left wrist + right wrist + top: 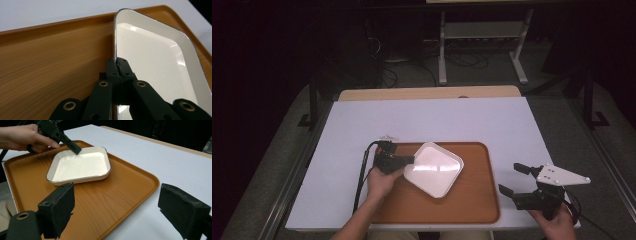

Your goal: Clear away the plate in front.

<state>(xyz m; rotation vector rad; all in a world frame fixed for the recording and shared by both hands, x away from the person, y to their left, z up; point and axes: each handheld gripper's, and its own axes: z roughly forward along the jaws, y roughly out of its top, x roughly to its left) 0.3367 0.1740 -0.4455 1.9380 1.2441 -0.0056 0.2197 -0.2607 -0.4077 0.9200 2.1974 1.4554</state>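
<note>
1. The left gripper (408, 161) is sitting left of centre in the high view, its fingers (124, 67) pinching shut on the rim of the white square dish (433, 169); in the left gripper view the two pads are meeting on either side of that thin dark-edged rim.

2. The dish is resting on the brown wooden tray (472, 200), in the tray's upper middle part, turned so that it is reading as a diamond in the high view. The gripped spot is lying on the dish's left edge, so the whole dish is stretching rightward from the fingers, toward the middle of the frame.

3. The dish is almost square, so no long axis is mattering much; the hold is at one edge, and the weight is likely hanging away from the fingers on any lift.

4. The right gripper (514, 177) is hovering at the lower right of the high view, over the white desk (492, 120) just beyond the tray's right rim. Its fingers (59, 207) are standing wide apart and holding nothing.

5. The left hand (381, 183) is clearly the nearer one; the right gripper is well apart from the dish, with bare tray in between.
</note>
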